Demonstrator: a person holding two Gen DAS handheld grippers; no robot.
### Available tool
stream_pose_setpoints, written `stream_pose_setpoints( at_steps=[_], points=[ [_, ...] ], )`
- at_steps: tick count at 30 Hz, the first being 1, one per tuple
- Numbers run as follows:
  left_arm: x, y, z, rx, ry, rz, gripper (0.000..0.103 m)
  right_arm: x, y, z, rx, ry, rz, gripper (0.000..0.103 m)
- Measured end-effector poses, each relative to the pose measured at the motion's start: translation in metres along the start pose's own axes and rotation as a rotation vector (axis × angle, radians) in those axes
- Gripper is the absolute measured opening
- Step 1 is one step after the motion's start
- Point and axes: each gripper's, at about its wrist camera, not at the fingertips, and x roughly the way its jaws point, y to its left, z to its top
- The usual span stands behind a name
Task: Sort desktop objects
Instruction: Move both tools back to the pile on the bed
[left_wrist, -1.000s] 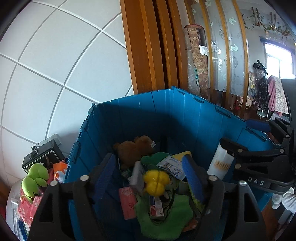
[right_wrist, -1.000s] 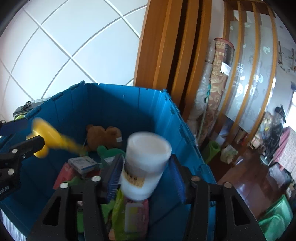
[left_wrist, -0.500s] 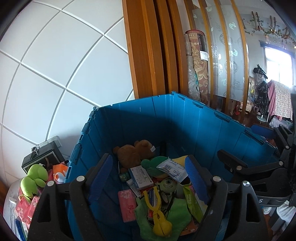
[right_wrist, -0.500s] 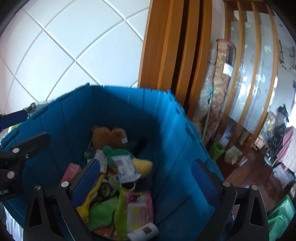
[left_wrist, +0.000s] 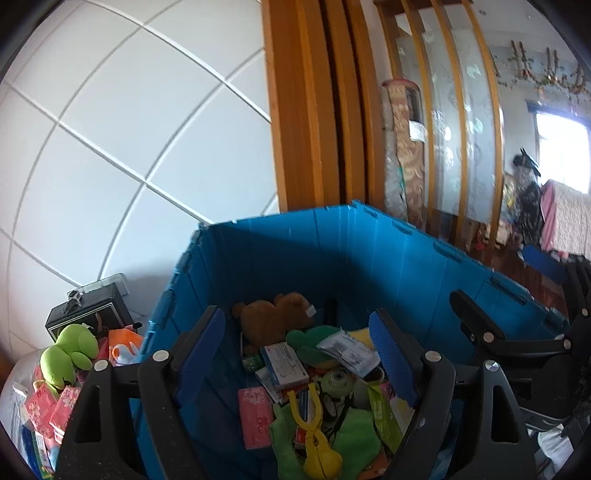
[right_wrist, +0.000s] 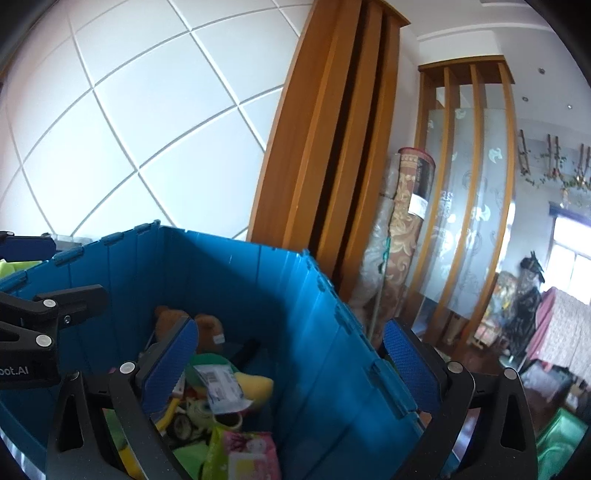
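Above the blue crate (left_wrist: 388, 258) both grippers hang with nothing held: left gripper (left_wrist: 299, 354) has its jaws spread wide, right gripper (right_wrist: 291, 358) likewise spread, its right finger out past the crate's right wall. Sorted stuff lies piled in the crate bottom: brown teddy (left_wrist: 273, 317) at the far side, white-blue box (left_wrist: 284, 363), barcode packet (left_wrist: 349, 352), pink pack (left_wrist: 255, 417), yellow tongs (left_wrist: 314, 435) nearest. Unsorted items sit left of the crate, outside it: green plush (left_wrist: 70, 350) on top of pink packs (left_wrist: 48, 406), black box (left_wrist: 88, 314) behind.

Risks, judged: the two grippers are close together over the crate, so swinging either toward the left pile could knock them together. Right finger straddles the crate wall; dropping straight down would likely hit the rim. Green plush is soft and perched on a loose heap, so a sloppy pinch may drag neighbours off. Crate pile is heaped, and further drops may slide or bounce.
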Motion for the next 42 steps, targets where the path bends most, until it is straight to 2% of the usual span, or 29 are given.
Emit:
stream_pose_setpoints(
  at_steps=[4,7,9,11,17,21,26,32,37,42],
  points=[
    [-0.018,0.022,-0.007,-0.079,-0.012,0.009,0.082,0.004,-0.005,-0.001,0.034,0.039,0.023,0.103],
    [-0.039,0.04,-0.009,-0.09,-0.042,0.057,0.089,0.008,-0.002,-0.002,0.045,0.089,0.089,0.103],
    [-0.055,0.055,-0.012,-0.094,-0.073,0.086,0.098,0.006,0.003,-0.004,0.041,0.102,0.101,0.103],
    [-0.071,0.073,-0.015,-0.104,-0.098,0.122,0.1,-0.001,0.013,0.0,0.042,0.103,0.119,0.103],
    [-0.112,0.152,-0.035,-0.179,-0.112,0.256,0.1,-0.05,0.049,0.033,0.094,-0.061,0.187,0.103],
    [-0.137,0.213,-0.06,-0.24,-0.089,0.353,0.1,-0.073,0.092,0.048,0.103,-0.102,0.29,0.103],
    [-0.165,0.292,-0.106,-0.307,-0.02,0.487,0.1,-0.098,0.163,0.059,0.065,-0.101,0.405,0.103],
    [-0.184,0.38,-0.171,-0.386,0.102,0.636,0.1,-0.12,0.249,0.062,0.008,-0.086,0.512,0.103],
    [-0.188,0.432,-0.218,-0.441,0.2,0.678,0.1,-0.117,0.31,0.047,-0.02,-0.001,0.591,0.103],
    [-0.175,0.469,-0.255,-0.482,0.261,0.664,0.1,-0.093,0.36,0.01,-0.034,0.113,0.629,0.103]
  ],
)
